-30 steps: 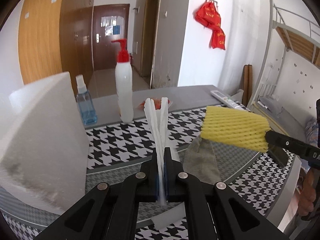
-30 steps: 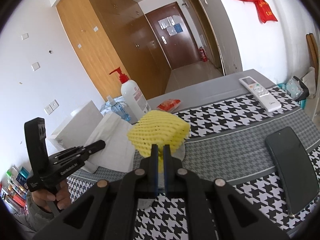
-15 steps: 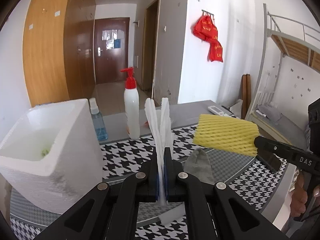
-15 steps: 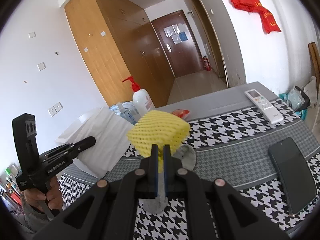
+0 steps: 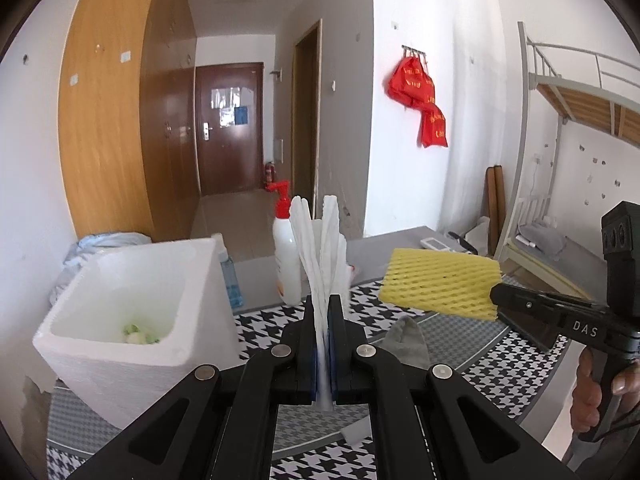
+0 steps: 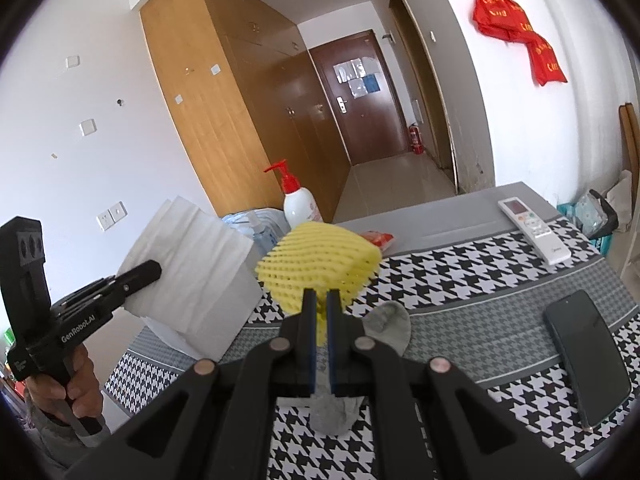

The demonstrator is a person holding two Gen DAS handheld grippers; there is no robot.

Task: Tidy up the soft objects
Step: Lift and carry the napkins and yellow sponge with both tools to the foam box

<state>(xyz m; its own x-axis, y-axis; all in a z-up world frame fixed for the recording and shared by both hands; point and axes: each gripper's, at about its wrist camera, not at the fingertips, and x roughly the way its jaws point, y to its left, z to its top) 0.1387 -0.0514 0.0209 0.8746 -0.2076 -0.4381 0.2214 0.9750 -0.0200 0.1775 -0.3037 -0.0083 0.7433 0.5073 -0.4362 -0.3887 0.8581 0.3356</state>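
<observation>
My left gripper (image 5: 323,312) is shut on a folded white foam sheet (image 5: 320,248), held upright in the air above the table; the sheet also shows in the right wrist view (image 6: 192,272). My right gripper (image 6: 321,300) is shut on a yellow foam net (image 6: 320,268), also lifted; it also shows in the left wrist view (image 5: 440,288). A white foam box (image 5: 132,320) stands open at the left, with small green bits inside. A grey sock (image 6: 384,328) lies on the houndstooth cloth below both grippers.
A red-pump lotion bottle (image 5: 285,256) and a blue sanitizer bottle (image 5: 230,280) stand behind the box. A dark phone (image 6: 584,352) and a white remote (image 6: 532,232) lie at the right. A red packet (image 6: 376,238) lies at the back.
Both grippers have risen with their loads. The foam box's open top and inside have come into the left wrist view.
</observation>
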